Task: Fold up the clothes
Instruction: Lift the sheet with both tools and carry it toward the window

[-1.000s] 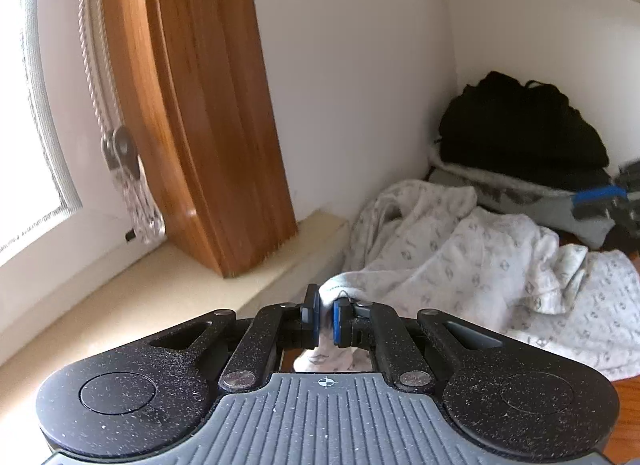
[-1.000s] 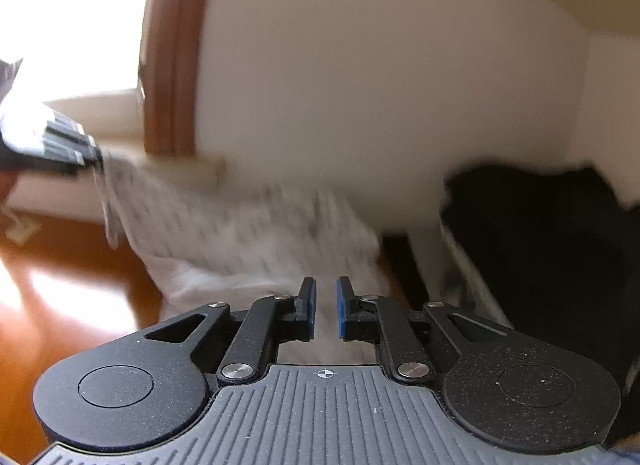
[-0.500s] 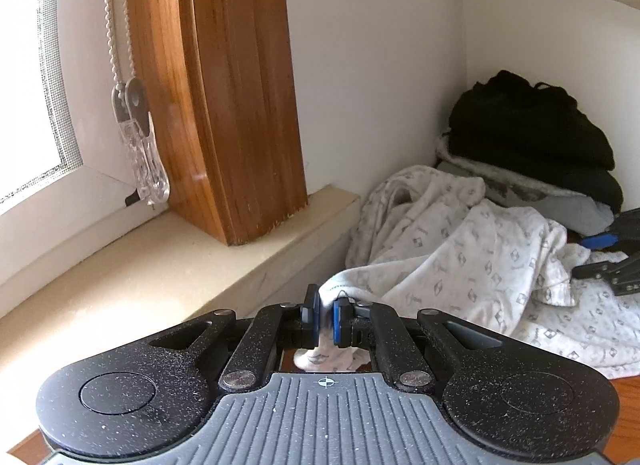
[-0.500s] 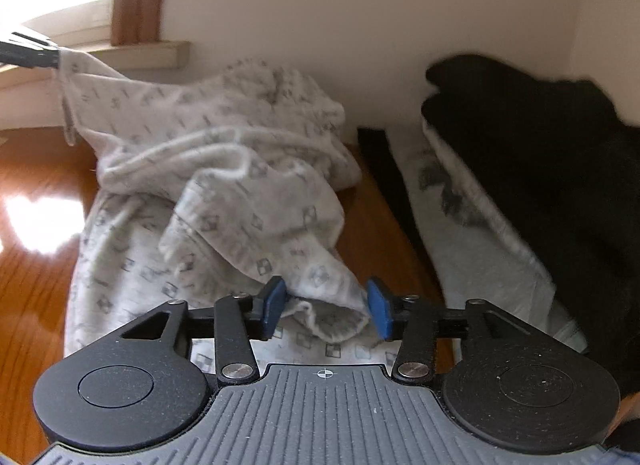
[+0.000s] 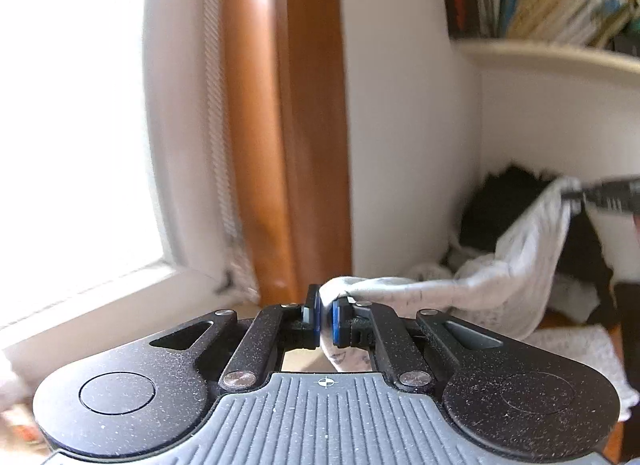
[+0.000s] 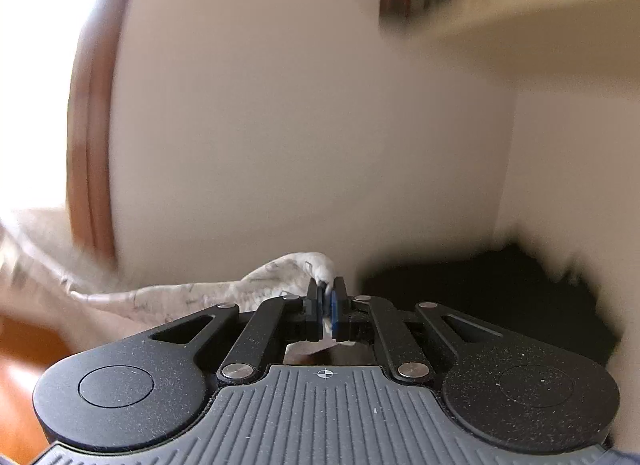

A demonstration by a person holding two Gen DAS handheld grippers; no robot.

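left wrist view: left gripper (image 5: 326,311) jaws are clamping a corner of the pale patterned garment (image 5: 508,277), which is stretching rightward to the right gripper (image 5: 576,195), itself pinching the far corner in front of a black clothes pile (image 5: 504,205); wooden window frame (image 5: 288,125) standing behind

right wrist view: right gripper (image 6: 328,311) jaws are clenching a bunched fold of the garment (image 6: 192,299), cloth trailing off left, blurred
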